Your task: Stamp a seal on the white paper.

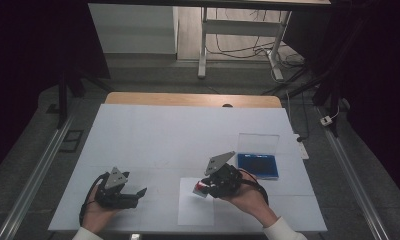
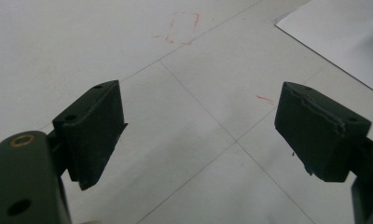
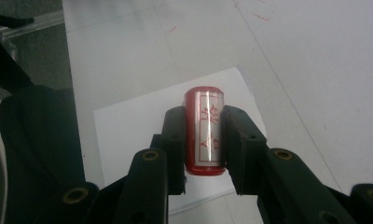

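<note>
Red stamp (image 3: 204, 135) is clamped by right gripper (image 1: 204, 189) over paper (image 1: 194, 210), left gripper (image 1: 138, 192) held open; a square press down is called for next.

The high view is dim, its corners falling to black, and only the desk (image 1: 153, 135) catches light. Both gripper views are soft, with near tongs blurred.

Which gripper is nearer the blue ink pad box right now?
Right. The right gripper, shut on the red stamp, sits just left of the blue ink pad box. The left gripper waits open across the table.
</note>
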Tool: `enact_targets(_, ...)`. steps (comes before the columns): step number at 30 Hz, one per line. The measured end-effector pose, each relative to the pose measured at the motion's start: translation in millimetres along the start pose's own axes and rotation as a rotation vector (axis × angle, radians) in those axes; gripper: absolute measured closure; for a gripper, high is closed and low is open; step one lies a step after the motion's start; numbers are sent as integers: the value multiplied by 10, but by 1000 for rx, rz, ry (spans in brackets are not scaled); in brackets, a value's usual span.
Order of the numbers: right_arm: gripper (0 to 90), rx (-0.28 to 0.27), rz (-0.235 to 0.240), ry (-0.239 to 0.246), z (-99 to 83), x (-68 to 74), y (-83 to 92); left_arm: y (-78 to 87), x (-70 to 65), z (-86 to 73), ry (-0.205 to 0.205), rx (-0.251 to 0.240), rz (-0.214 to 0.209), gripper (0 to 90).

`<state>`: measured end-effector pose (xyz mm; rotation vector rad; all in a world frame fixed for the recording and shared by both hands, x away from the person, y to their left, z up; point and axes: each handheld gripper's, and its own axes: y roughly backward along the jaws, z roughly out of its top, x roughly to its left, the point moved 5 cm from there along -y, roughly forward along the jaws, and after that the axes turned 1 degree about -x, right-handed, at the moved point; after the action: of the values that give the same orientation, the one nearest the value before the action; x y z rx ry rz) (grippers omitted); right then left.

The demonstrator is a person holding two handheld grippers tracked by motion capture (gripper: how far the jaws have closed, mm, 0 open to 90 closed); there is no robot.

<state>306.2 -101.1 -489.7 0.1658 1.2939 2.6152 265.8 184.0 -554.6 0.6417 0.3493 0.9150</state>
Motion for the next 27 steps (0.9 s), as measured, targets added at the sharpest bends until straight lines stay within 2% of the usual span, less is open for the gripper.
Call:
enact_targets(4,699,39,-7,28,14,41,-46,6,-3,-2,0,-1,-1,159)
enact_targets(8,699,48,-1,42,34,70,-88,1,-3,-4,-3,2,-1,159)
enact_targets(27,699,106,-6,26,10,71,-230,0,-8,-7,-4,4,-4,160)
